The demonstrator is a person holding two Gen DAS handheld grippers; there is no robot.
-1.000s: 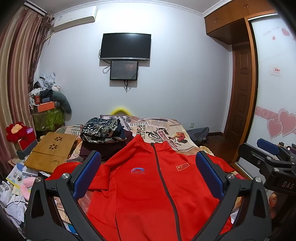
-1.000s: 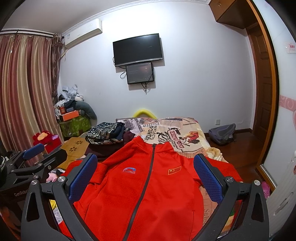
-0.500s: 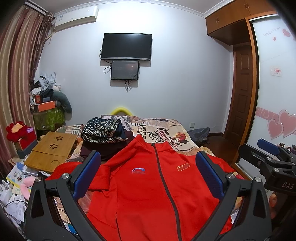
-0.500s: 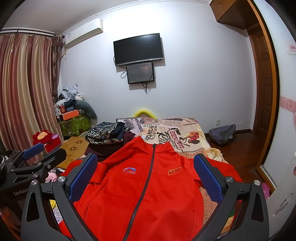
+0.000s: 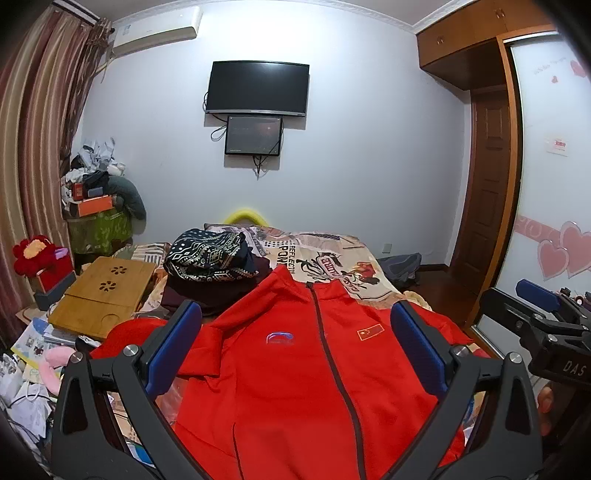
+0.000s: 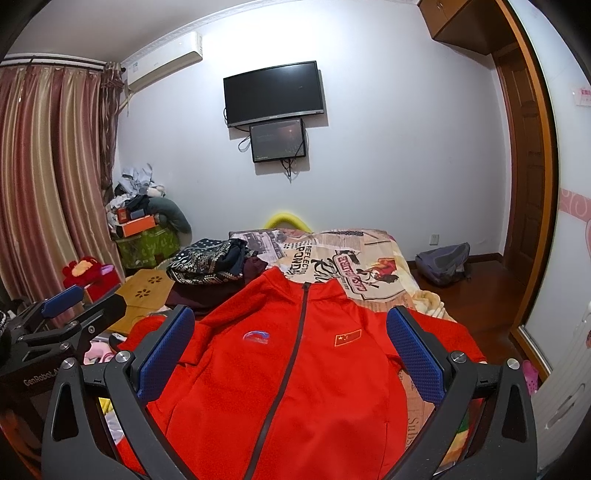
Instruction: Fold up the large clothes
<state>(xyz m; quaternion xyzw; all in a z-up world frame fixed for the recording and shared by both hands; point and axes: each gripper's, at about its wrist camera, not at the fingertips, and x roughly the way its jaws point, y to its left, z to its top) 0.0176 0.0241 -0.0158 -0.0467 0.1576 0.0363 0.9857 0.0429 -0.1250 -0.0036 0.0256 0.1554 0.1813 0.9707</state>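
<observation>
One bed [image 5: 373, 258], covered by a printed spread, filling the middle of the room in both views. One red jacket [image 5: 295, 376] spread flat on the near half of the bed, front up, zipped to the collar, collar pointing toward the far wall; one logo on one breast, one small flag patch on the other. Two sleeves: one reaching out past the bed's edge on the wardrobe side, the other bunched on the curtain side. One pile of dark clothes [image 5: 210, 266] just beyond the collar, a patterned piece on top; number of garments in it hard to count from here, perhaps three. One bamboo lap tray [image 5: 107, 295] beside the pile, toward the curtain. Two black screens on the far wall, the larger television [image 5: 257, 88] directly above the smaller monitor [image 5: 253, 134]. One air conditioner [image 5: 155, 29] high near the curtain. One grey backpack [image 6: 443, 262] on the floor near the door.

Left gripper [image 5: 295, 347] raised over the jacket's lower half, jaws spread wide, two blue pads well apart, nothing between them, not touching the cloth. Right gripper [image 6: 290, 349] likewise raised over the jacket, jaws released, two blue pads wide apart, empty. Each gripper visible at the edge of the other's view, side by side.
</observation>
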